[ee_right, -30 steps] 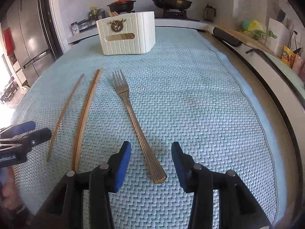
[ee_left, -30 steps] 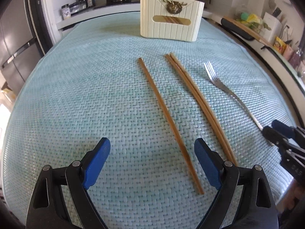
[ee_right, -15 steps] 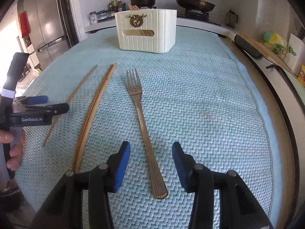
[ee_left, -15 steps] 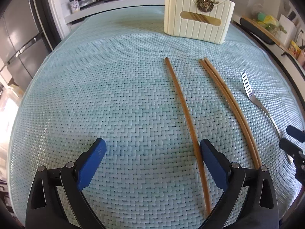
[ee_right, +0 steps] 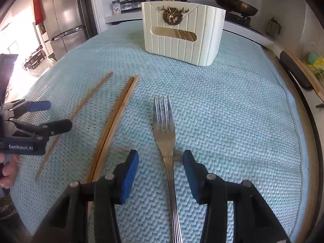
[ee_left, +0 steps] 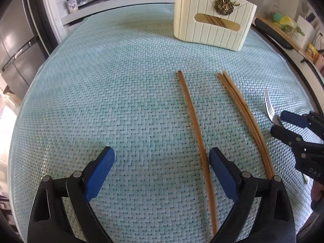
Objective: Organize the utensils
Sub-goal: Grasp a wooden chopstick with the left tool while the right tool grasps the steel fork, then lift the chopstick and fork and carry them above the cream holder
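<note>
A cream ribbed utensil holder [ee_right: 183, 35] with a brass stag-head ornament stands upright at the far end of the worktop [ee_right: 232, 111], which is covered by a pale blue woven mat. Through the slot in its front wall, wooden sticks show inside, leaning at a slant; a few stick ends also rise above its rim at the back left in the right wrist view.

On the mat, well short of the holder, three things lie roughly parallel, their long axes running from the near edge toward the holder. The metal fork [ee_right: 164, 129] lies flat with its tines pointing toward the holder and its ridged handle running back toward the camera. Left of it lies a pair of chopsticks [ee_right: 115, 119], touching side by side, their far ends angled slightly right toward the holder. Further left lies a single chopstick [ee_left: 195, 127], apart from the pair and with the same lean.

The right gripper [ee_right: 161, 174] hangs low over the fork with its blue-padded fingers [ee_right: 129, 174] spread on either side of the handle, just below the fork's neck, gripping nothing. The left gripper [ee_left: 162, 168] has its fingers [ee_left: 101, 170] spread wide and empty; the single chopstick passes just inside the right-hand finger, and whether it touches cannot be told.
</note>
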`<control>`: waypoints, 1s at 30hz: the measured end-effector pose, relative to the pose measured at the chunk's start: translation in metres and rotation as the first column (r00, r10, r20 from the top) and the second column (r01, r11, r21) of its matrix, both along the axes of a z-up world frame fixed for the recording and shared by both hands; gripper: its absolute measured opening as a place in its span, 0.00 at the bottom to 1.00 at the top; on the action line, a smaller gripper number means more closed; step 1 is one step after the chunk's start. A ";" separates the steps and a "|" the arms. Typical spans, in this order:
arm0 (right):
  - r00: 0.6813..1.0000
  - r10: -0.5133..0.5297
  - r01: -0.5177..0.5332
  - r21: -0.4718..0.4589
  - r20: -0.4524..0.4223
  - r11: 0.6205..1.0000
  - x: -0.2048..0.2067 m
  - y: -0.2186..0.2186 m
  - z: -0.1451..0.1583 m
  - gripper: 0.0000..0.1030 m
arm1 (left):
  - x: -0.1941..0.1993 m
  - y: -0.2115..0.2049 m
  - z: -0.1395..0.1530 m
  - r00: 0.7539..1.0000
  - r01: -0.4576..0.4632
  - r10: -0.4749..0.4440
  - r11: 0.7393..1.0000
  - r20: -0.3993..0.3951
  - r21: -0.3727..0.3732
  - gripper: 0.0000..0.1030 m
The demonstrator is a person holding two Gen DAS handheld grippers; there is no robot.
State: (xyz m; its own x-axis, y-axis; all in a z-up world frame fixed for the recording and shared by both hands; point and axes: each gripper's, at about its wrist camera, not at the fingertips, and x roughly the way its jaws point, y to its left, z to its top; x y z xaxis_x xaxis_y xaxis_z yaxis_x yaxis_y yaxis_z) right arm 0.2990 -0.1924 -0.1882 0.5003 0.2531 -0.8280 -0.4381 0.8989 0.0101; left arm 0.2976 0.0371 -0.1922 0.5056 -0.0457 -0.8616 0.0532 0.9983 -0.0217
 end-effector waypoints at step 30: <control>0.996 0.000 -0.008 0.097 0.086 0.995 0.013 -0.015 0.030 0.23 | 0.046 -0.002 0.028 0.988 0.115 -0.098 0.982 0.120 -0.149 0.03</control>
